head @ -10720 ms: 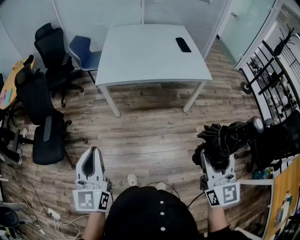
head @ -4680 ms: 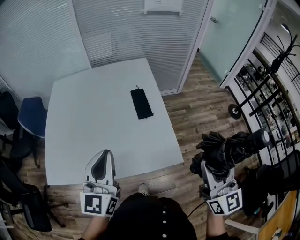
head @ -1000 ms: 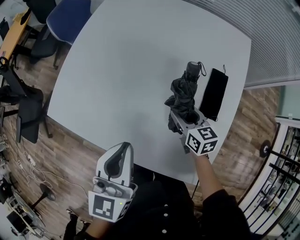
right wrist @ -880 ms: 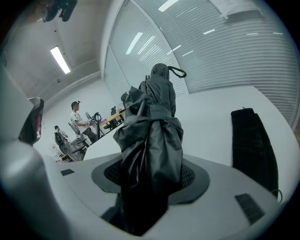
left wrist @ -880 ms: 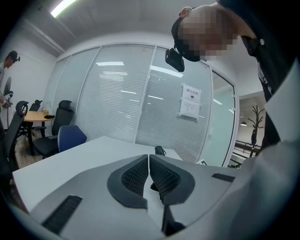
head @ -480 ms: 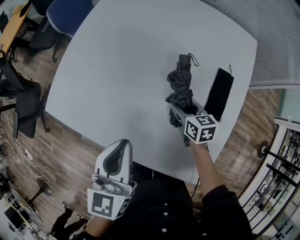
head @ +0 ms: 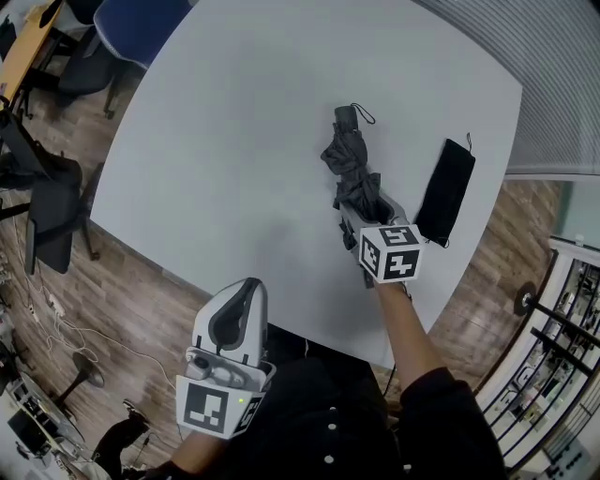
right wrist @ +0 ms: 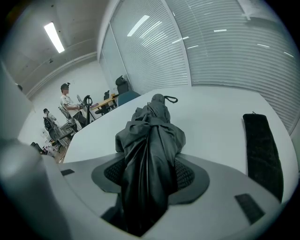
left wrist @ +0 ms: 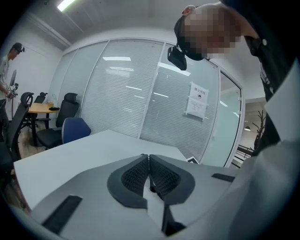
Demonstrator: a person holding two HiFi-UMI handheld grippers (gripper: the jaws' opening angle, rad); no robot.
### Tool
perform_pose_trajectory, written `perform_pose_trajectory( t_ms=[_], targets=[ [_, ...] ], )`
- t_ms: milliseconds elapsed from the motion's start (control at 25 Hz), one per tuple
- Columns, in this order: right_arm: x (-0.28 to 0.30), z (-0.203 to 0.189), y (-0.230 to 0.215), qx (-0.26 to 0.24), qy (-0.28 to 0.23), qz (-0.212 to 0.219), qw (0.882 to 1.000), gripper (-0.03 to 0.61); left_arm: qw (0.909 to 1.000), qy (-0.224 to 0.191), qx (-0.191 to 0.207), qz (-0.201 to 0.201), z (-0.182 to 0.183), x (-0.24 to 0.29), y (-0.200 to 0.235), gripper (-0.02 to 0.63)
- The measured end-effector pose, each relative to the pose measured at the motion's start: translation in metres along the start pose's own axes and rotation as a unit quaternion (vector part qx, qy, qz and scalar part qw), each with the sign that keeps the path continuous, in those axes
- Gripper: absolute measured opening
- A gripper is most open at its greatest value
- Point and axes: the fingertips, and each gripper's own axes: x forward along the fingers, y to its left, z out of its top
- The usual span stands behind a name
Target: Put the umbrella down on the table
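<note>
A folded black umbrella [head: 347, 157] stretches out over the white table [head: 216, 141], its strapped handle end pointing away from me. My right gripper [head: 367, 208] is shut on the bunched fabric near its other end. In the right gripper view the umbrella [right wrist: 150, 136] fills the gap between both pads and slopes down toward the table [right wrist: 211, 112]; I cannot tell whether its far end touches. My left gripper [head: 246, 289] hangs off the table's near edge, shut and holding nothing; in its own view the left gripper [left wrist: 149, 161] shows its pads meeting.
A flat black umbrella sleeve [head: 445, 192] lies on the table just right of the umbrella, and this sleeve [right wrist: 262, 145] also shows in the right gripper view. A blue chair [head: 141, 23] and a black chair [head: 52, 216] stand left of the table. A metal rack [head: 562, 356] stands at right.
My right gripper has sunk toward the table with the umbrella, whose far end has swung left, away from the sleeve. The left gripper has barely shifted.
</note>
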Motion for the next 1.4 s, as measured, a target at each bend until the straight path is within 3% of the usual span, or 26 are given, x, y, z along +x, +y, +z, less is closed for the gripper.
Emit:
perform_pose_trajectory(
  t_ms=[440,640,880,1400],
  targets=[
    [0.013,0.005,0.009,-0.027,-0.003,-0.044,0.999,0.255,0.9999,-0.001,-0.009,0.007,0.001,-0.003,0.025,0.023],
    [0.017,0.004,0.007,-0.048,0.006,-0.065,0.997,0.290,0.9999,-0.005,-0.012,0.011,0.002,-0.002,0.030,0.023],
    [0.016,0.004,0.015,-0.054,0.022,-0.054,0.997,0.359,0.9997,-0.011,-0.019,0.012,0.005,-0.005,0.034,0.023],
    [-0.070,0.021,0.013,-0.069,-0.012,-0.056,0.996,0.390,0.9977,-0.064,-0.018,-0.010,0.039,-0.015,0.003,0.023]
  ],
)
